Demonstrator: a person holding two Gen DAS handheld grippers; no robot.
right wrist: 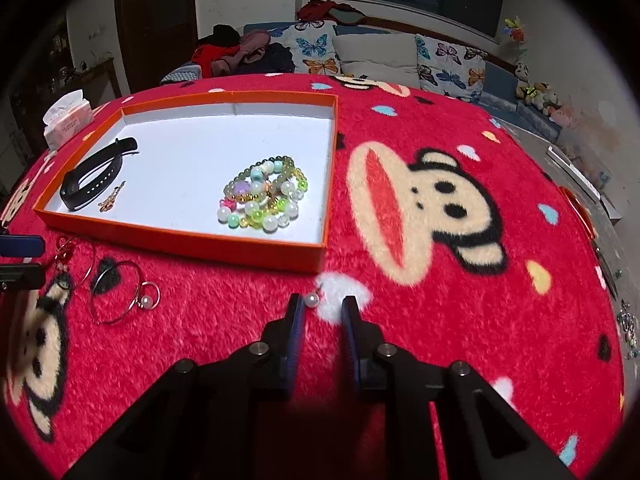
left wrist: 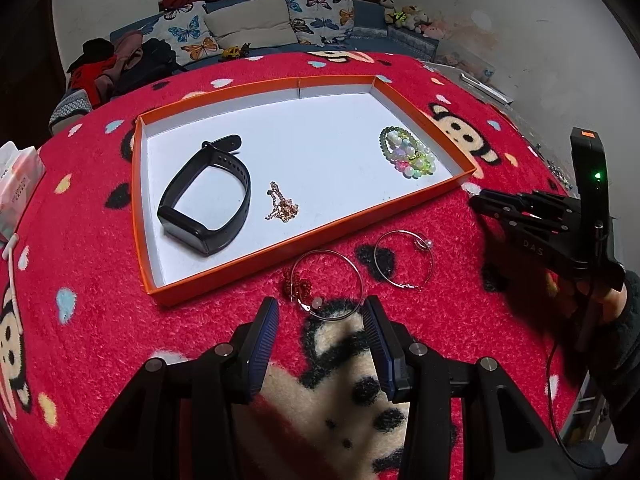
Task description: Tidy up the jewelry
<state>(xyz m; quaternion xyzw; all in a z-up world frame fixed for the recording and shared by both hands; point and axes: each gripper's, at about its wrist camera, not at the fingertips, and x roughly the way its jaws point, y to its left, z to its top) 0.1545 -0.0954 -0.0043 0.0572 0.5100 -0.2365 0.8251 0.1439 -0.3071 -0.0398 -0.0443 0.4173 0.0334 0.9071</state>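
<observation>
- Orange tray (left wrist: 224,284) w/ white floor sits on the red monkey-print blanket (right wrist: 440,320), toward its far-left part; tray's near edge runs just beyond the loose pieces.
- Inside tray: black smart band (left wrist: 206,204) by the left wall, near corner; small gold chain (left wrist: 282,206) just beside it, mid near edge; pile of bead bracelets (left wrist: 408,152) at the right wall. Middle + far half of tray floor bare, plenty of room.
- Outside tray, on blanket just off its near edge: wire hoop w/ red beads (left wrist: 326,286), then wire hoop w/ a pearl (left wrist: 404,260) beside it; they look to be touching or nearly so, can't tell which.
- Pearl earring (right wrist: 311,300) lies alone on blanket, off tray's near-right corner, well apart from the hoops.
- Right gripper (right wrist: 322,304): jaws narrow but w/ a gap; pearl sits at the left fingertip, slightly ahead of it. Pads not pressing it, no pinch.
- Left gripper (left wrist: 322,312): jaws spread, nothing between the pads; red-bead hoop's near arc lies just past the tips.
- Right gripper is off tray's near-right corner in left wrist view, a hand (left wrist: 608,300) on its grip.
- Tissue pack (right wrist: 66,122) at blanket's far-left edge, beyond tray's left wall.
- Blanket right of tray is open, wide room out to its right edge.
</observation>
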